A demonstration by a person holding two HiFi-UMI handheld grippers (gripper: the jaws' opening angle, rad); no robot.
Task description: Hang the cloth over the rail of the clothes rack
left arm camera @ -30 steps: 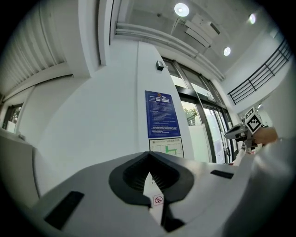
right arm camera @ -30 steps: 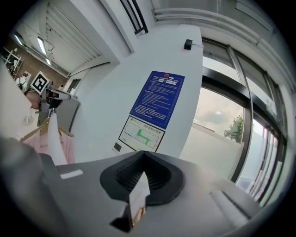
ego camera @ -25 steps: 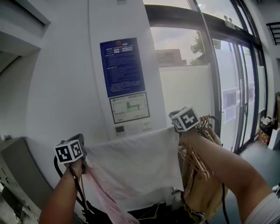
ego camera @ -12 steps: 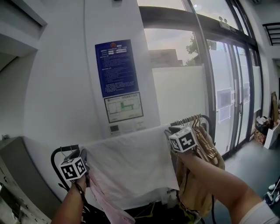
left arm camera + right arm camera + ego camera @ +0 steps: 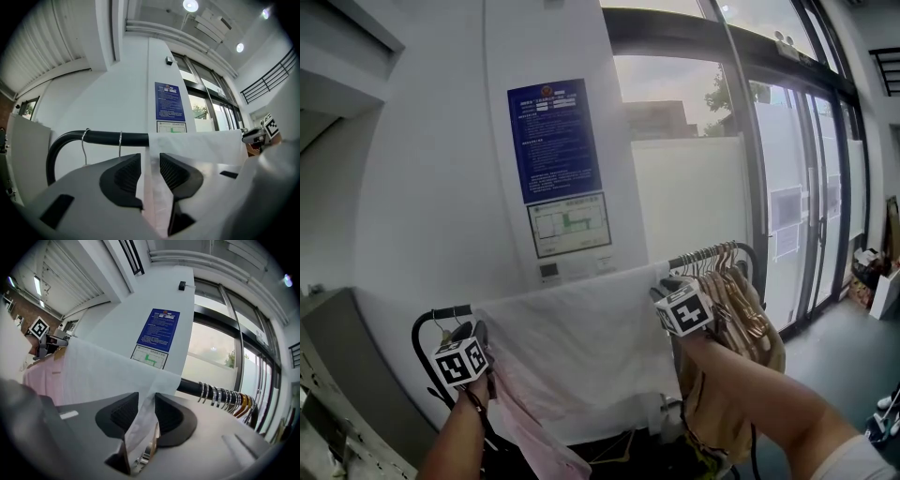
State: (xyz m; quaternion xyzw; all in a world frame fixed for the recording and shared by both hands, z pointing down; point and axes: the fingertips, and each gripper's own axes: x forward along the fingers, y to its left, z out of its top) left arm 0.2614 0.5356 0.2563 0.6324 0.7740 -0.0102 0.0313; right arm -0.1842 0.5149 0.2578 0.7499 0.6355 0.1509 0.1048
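Note:
A white cloth (image 5: 581,356) hangs draped over the black rail (image 5: 441,314) of the clothes rack, spread flat between my two grippers. My left gripper (image 5: 478,336) is at the cloth's left top corner. In the left gripper view its jaws (image 5: 150,171) are opening, and the cloth's (image 5: 201,145) edge runs loosely through the gap, below the rail (image 5: 103,138). My right gripper (image 5: 667,284) is at the right top corner. Its jaws (image 5: 146,411) are opening too, with a fold of the cloth (image 5: 103,371) lying slack between the pads.
A pink garment (image 5: 530,422) hangs under the left gripper. Several wooden hangers (image 5: 736,281) crowd the rail's right end (image 5: 220,394). Two wire hooks (image 5: 119,143) sit on the rail's left bend. A white pillar with a blue notice (image 5: 555,141) stands behind; glass doors (image 5: 806,187) are at right.
Both grippers have come down and back a little from the cloth's top corners and their jaws have parted. The cloth now rests on the rail, whose two ends show.

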